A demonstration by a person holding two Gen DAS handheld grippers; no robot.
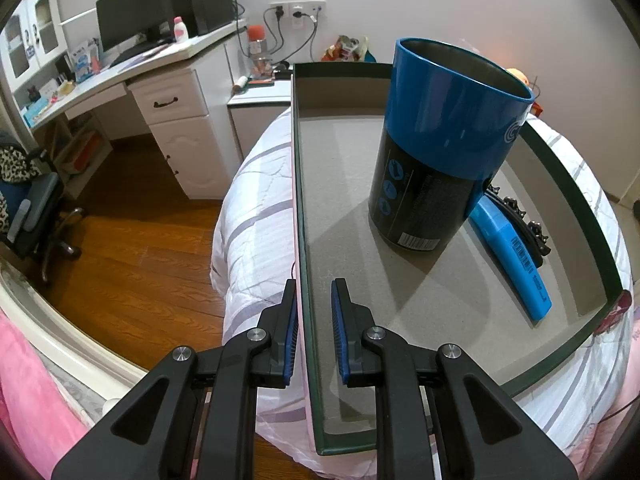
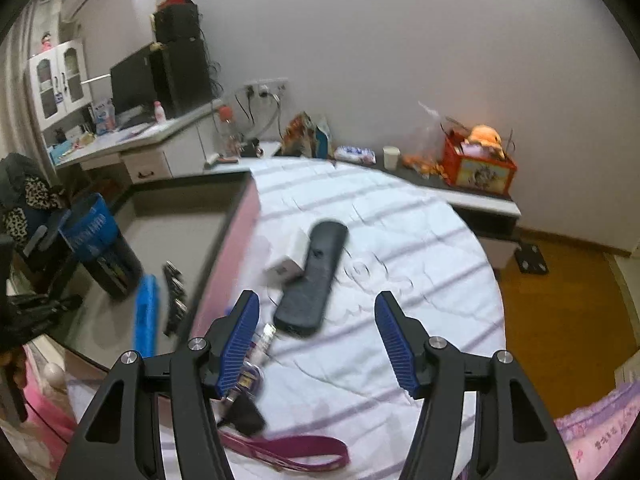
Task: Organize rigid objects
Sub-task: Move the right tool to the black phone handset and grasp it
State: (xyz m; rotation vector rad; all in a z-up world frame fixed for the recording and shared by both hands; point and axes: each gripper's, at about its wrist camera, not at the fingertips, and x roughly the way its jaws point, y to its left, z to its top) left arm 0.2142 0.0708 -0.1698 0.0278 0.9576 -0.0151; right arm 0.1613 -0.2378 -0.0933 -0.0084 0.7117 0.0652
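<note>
The job looks midway: a shallow tray (image 1: 308,216) with a grey floor lies on the bed (image 2: 400,232), and it already holds an upright blue-and-black canister (image 1: 436,148), a flat blue case (image 1: 516,256) just beside it, and a dark chain-like piece (image 1: 528,224) behind the case. The left tongs (image 1: 314,332) are clenched on the tray's near wall, one pad outside and one inside, apparently steadying it. The right tongs (image 2: 318,344) hang over the bedspread, released and empty, pointing toward a black remote-shaped case (image 2: 312,276) that lies outside the tray, touching a small white box (image 2: 286,268). A keyring on a magenta strap (image 2: 288,448) lies nearer, partly under the left finger. My guess is that the remote is next; that calls for lowering the tongs across its narrow width and clearing the white box. The bedspread is white with grey stripes, soft and wrinkled, so things may sink or tilt. Around it are a wooden floor, a white desk (image 1: 160,76) with a monitor, and a red box (image 2: 480,168) on a low shelf.
</note>
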